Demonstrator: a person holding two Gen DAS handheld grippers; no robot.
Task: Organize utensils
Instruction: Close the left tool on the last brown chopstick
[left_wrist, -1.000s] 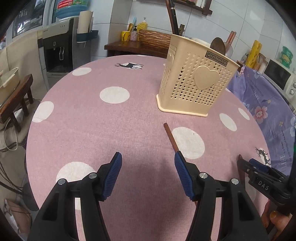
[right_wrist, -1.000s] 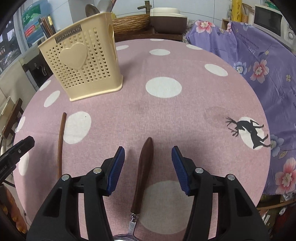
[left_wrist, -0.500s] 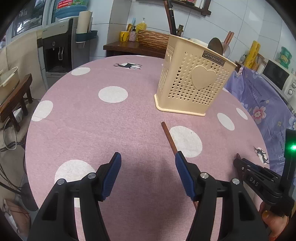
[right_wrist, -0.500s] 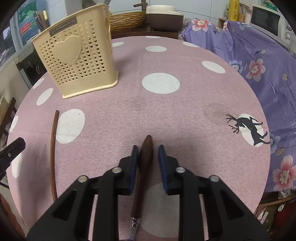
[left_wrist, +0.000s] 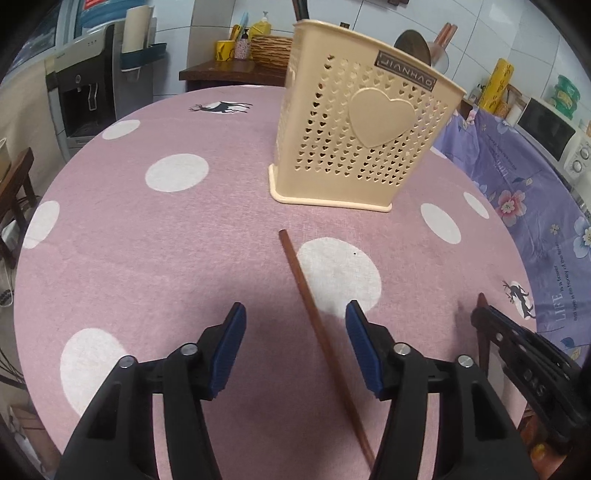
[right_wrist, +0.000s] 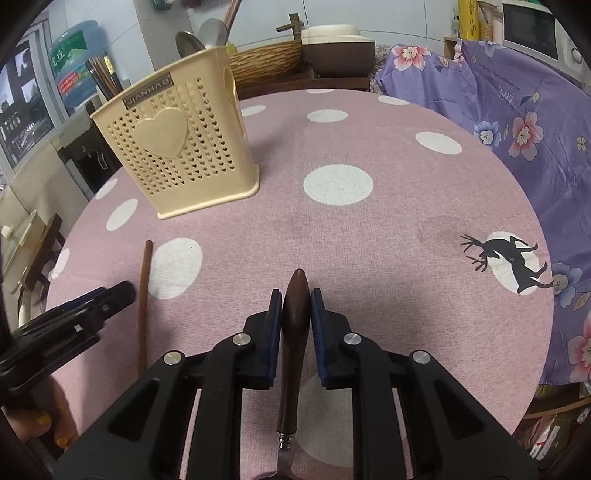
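Utensils were the concern, and two lay loose on the pink dotted table (left_wrist: 155, 251).

In the left wrist view, a thin brown chopstick (left_wrist: 317, 325) ran from mid-frame down toward the lower right, resting flat on the cloth. The left claw (left_wrist: 295, 350) stood wide open at the bottom of the frame with the stick passing between its blue pads (left_wrist: 231, 350), nearer the right-hand one and touching neither. A cream perforated holder (left_wrist: 354, 147) with a heart on its face stood upright in the upper middle, well beyond the stick's far tip. At the lower right edge the other claw showed dark and partly cut off.

In the right wrist view, the right claw (right_wrist: 295, 321) at lower centre was closed on the dark wooden handle of a spoon (right_wrist: 293, 332), pads pressed to both sides; the metal neck ran out under the bottom edge and the bowl was barely visible. The holder (right_wrist: 177, 155) sat in the upper left, spoon bowls and chopsticks already standing out of its top. The chopstick (right_wrist: 142, 295) lay at the left.

The step in hand seemed to be gripping the spoon. Next, I judged, it needed lifting clear, tipping upright and lowering into the holder, while the left claw had only to shut on the chopstick.
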